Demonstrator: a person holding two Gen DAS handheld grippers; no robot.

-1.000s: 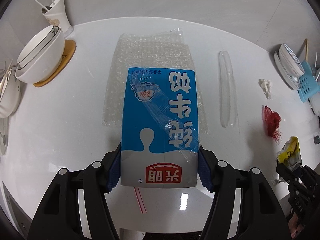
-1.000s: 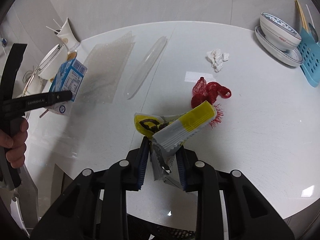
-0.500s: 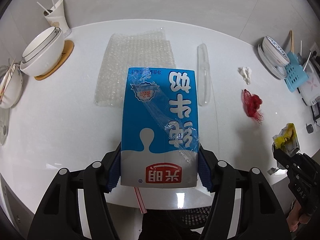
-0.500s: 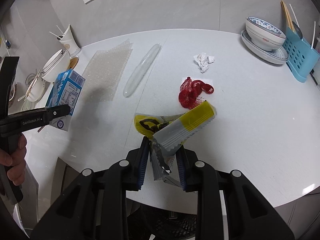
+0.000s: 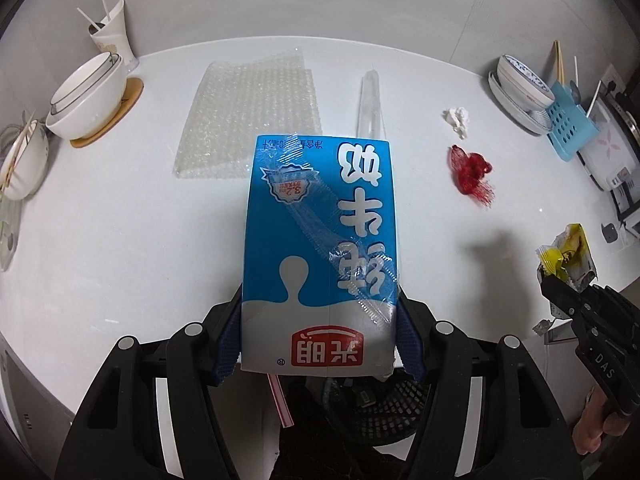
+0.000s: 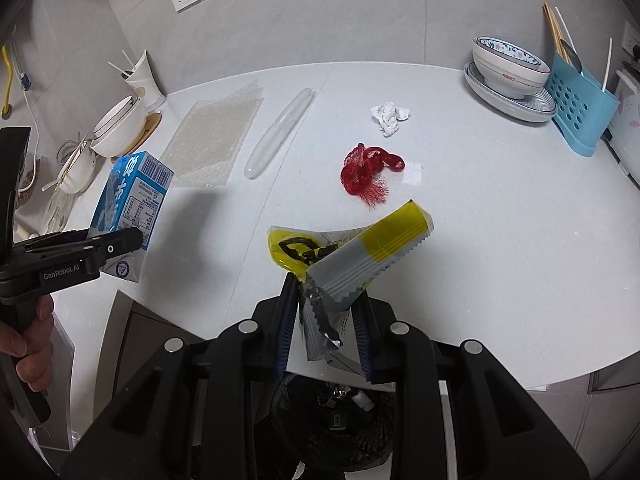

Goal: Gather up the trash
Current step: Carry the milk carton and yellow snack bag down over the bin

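The left claw is clamped on the lower end of a blue-and-white milk carton with a clear straw wrapper stuck across its face, its blue pads pressing the carton's two sides; the carton is held in the air off the near edge of the round white worktop, and a pink-striped straw pokes out beneath it. In the right wrist view the same carton shows at the left, pinched in the left claw with a hand wrapped around the handle. The right claw is closed on a crumpled yellow-and-silver foil snack wrapper, which sticks up and forward from between its fingers, also held above the worktop's near edge; from the left wrist view that wrapper appears at the far right in the right claw. Directly below both claws sits a black mesh waste basket with some small items inside. On the worktop lie a sheet of clear bubble wrap, a long clear plastic tube-like sleeve just beside it, a crumpled white tissue and a bunched red mesh net bag near each other. At the left rim stand stacked white bowls on a wooden coaster and a white paper cup with sticks in it; at the right rim are a patterned bowl on a plate and a blue perforated utensil holder.
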